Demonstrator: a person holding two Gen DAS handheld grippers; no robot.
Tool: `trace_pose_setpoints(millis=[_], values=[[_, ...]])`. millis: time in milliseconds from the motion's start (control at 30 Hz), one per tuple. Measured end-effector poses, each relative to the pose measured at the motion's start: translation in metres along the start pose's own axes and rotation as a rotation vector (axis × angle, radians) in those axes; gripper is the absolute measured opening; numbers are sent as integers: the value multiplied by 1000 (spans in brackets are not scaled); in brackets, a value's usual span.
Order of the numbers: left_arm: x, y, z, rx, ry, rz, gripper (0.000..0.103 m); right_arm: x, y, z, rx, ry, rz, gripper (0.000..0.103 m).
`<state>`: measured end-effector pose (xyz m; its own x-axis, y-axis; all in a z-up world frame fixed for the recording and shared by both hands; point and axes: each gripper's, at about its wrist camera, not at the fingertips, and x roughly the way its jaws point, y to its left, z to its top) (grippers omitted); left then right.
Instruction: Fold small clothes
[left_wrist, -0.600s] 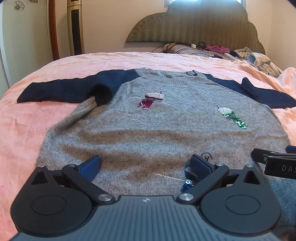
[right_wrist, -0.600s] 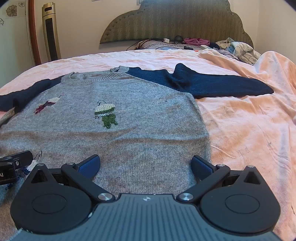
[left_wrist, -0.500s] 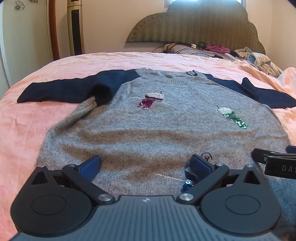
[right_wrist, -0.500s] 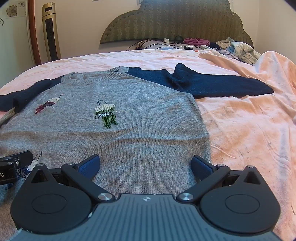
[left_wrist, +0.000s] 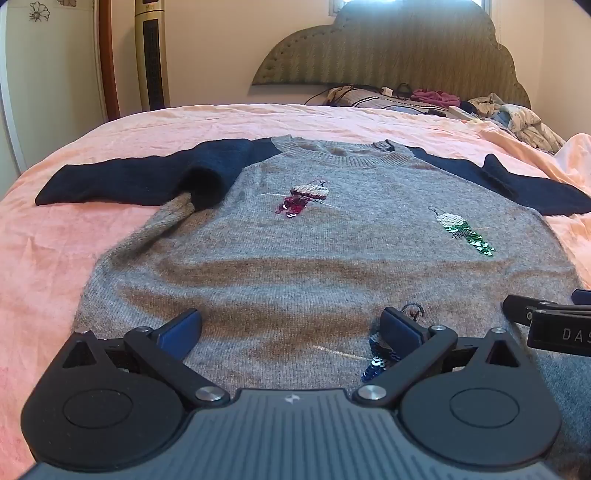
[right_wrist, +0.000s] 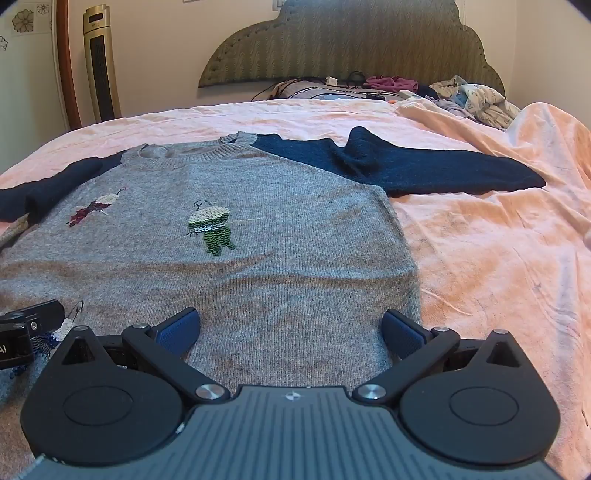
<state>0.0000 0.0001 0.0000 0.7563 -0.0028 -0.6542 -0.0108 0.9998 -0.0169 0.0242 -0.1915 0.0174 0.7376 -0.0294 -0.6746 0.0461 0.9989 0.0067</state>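
Grey sweater with navy sleeves lay flat, front up, on the pink bedspread, filling the middle of both frames, neckline toward the headboard. Sequin motifs on the chest: a red one centre, a green one to the right of it in the left wrist view, and a blue one lower, partly hidden behind a finger. In the left wrist view one sleeve stretched toward the left edge of the frame, bunched where it meets the body; the other sleeve ran out to the right in the right wrist view.

Left gripper sat at the bottom of its frame over the hem area, jaws spread wide, only fabric below, nothing pinched. Right gripper likewise: jaws wide, over the sweater's lower right corner, holding nothing. The two were side by side; each showed at the edge of the other's view.

Beyond: a clothes pile and cables at the bed's head, upper right, and a tower fan against the wall, upper left.
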Motion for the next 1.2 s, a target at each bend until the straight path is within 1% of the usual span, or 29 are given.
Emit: trace_pose_setpoints(millis=[267, 433, 533, 633, 1200], values=[[0, 0, 0, 7, 1, 12, 103, 1, 1, -1, -2, -1, -2, 103], [1, 0, 1, -6, -1, 8, 103, -1, -1, -1, -1, -4, 2, 103], [-1, 5, 0, -21, -7, -7, 103, -2, -3, -2, 1, -5, 13, 103], [0, 0, 1, 3, -1, 13, 103, 0, 1, 0, -12, -3, 1, 103], [0, -2, 0, -7, -3, 5, 103, 1, 2, 0, -11, -1, 3, 103]])
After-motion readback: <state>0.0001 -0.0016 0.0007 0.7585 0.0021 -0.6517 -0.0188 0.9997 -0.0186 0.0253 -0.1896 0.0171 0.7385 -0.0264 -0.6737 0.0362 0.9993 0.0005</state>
